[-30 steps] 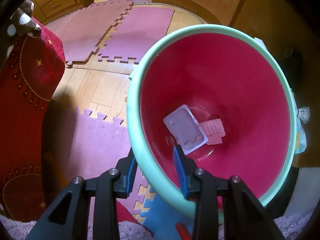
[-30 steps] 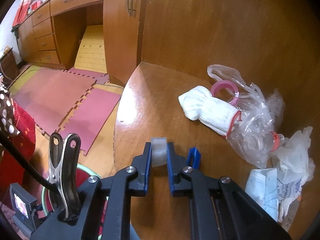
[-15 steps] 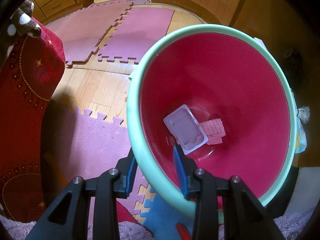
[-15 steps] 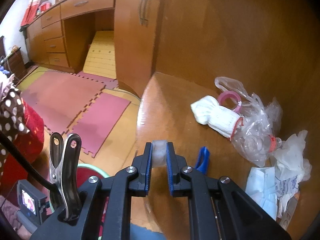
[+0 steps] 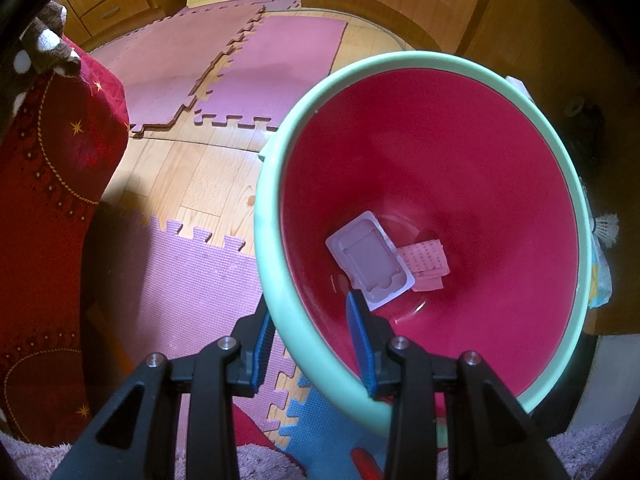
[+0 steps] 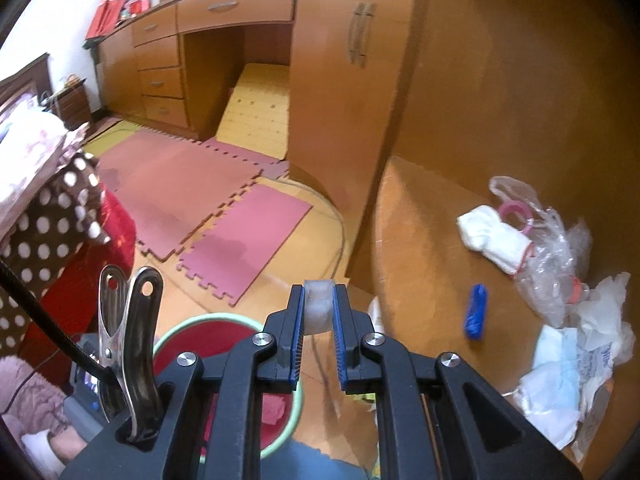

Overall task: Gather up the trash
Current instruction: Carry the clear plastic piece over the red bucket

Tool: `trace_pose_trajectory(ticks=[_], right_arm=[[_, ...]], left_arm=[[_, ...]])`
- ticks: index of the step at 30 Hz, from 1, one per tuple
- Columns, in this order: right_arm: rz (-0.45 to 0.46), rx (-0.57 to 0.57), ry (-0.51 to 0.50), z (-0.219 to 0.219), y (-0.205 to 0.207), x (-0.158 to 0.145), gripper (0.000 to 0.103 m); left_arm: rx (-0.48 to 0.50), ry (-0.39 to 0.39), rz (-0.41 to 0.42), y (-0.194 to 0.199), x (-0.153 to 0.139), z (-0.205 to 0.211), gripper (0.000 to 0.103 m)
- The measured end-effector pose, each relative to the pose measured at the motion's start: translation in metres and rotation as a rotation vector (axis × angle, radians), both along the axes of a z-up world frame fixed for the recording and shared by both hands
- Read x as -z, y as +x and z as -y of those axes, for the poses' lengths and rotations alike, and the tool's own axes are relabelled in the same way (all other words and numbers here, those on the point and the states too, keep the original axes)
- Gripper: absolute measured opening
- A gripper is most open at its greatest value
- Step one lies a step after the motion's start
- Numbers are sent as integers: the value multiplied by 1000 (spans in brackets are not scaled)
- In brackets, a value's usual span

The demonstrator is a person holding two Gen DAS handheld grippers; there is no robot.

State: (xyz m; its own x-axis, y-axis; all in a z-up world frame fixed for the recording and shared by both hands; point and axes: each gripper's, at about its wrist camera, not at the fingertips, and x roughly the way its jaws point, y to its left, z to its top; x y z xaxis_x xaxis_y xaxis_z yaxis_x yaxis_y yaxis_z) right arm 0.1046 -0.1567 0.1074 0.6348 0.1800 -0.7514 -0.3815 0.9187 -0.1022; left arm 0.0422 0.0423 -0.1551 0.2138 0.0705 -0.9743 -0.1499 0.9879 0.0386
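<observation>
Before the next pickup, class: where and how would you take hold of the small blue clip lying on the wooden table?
Grip the blue clip across its narrow width, mid-length, coming from above. It lies flat on the table, long and slim, with bare wood either side for the fingers.

bin (image 5: 276, 216): mint rim, red inside, tilted, holds white plastic tray (image 5: 370, 260) + pink paper slip (image 5: 426, 258) at bottom; small translucent whitish piece (image 6: 318, 306) pinched off the tabletop, over floor

right gripper (image 6: 319, 312) | carried off the bench (image 6: 420, 248), now over the floor | clear cap (image 6: 318, 300) between its fingers | basin (image 6: 224, 322) nearer below-left | blue clip (image 6: 476, 310) left behind right
</observation>
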Motion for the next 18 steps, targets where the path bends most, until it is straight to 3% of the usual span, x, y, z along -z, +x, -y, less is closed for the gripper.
trace_pose_trajectory(ticks=[18], right_arm=[[-115,-76,35,-31,-33,55,14]], left_arm=[[1,-1,2,0,0,-1,37]])
